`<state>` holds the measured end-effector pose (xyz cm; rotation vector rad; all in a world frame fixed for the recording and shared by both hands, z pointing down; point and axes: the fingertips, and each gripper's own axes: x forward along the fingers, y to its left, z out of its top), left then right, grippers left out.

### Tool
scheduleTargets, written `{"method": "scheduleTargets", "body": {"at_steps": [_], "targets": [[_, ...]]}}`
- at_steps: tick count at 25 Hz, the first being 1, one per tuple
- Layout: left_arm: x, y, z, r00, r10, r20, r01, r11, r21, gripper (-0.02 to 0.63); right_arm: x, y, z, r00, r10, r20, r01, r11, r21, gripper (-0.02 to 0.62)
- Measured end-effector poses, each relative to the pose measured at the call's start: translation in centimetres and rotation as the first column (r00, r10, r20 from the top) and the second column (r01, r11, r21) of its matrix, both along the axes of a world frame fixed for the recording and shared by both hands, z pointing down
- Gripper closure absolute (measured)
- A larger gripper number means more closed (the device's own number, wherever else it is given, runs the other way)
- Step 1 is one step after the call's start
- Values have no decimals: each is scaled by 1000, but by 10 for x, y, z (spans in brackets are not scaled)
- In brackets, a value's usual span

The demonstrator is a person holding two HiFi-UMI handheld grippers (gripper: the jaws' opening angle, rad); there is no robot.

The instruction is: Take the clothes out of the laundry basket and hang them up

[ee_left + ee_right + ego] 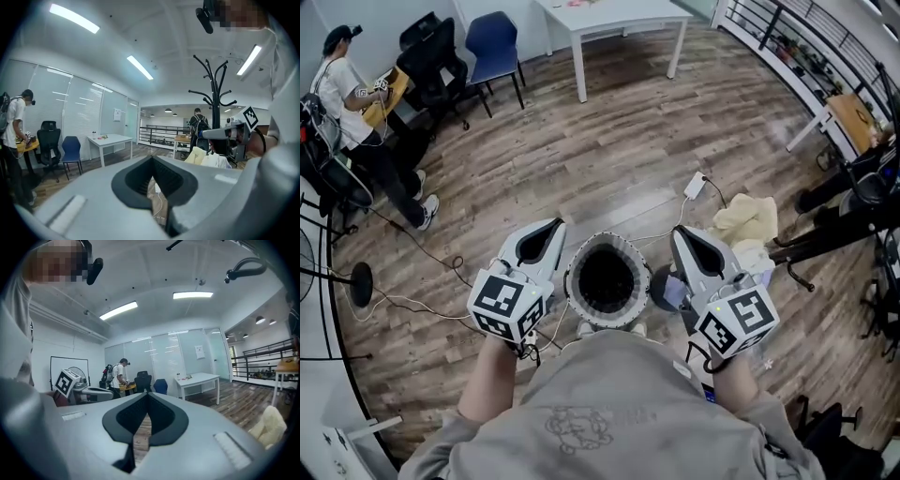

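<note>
- Fingers on the left gripper (551, 225) are pressed together at the tips, with nothing between them. You can see the floor through the little gap lower down in the left gripper view (151, 159).
- Fingers on the right gripper (680, 232) are squeezed together too, and they hold nothing, as the right gripper view (148, 397) shows.
- Brown wooden floor (581, 159) covers the whole room.
- White table (619, 17) stands at the far end.
- Black coat stand (214, 93) rises tall, with curved hooks on top and nothing on the hooks that show. It is past the right gripper in the left gripper view.
- Another person (352, 103) in a white shirt stands far off to the left by a black chair (436, 56).
- Blue chair (492, 47) sits beside the black one.
- White laundry basket (575, 281) stands on the floor between the two grippers. It looks dark inside, so I cannot tell what is in it.
- Yellow cloth (748, 220) lies in a heap to the right of the basket, near the right gripper.
- White plug (695, 186) with a thin wire lies on the floor beyond the basket.
</note>
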<state>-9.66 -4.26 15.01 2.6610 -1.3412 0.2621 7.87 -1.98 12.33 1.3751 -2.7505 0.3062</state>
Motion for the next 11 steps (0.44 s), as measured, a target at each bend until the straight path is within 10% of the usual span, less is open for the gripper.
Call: {"method": "scheduleTargets", "body": {"at_steps": [11], "targets": [[-4,-2,-9,1000,5,-13,-5,1000,4,604,17,-10,-10,997,68,19,-69,997,31,571]]}}
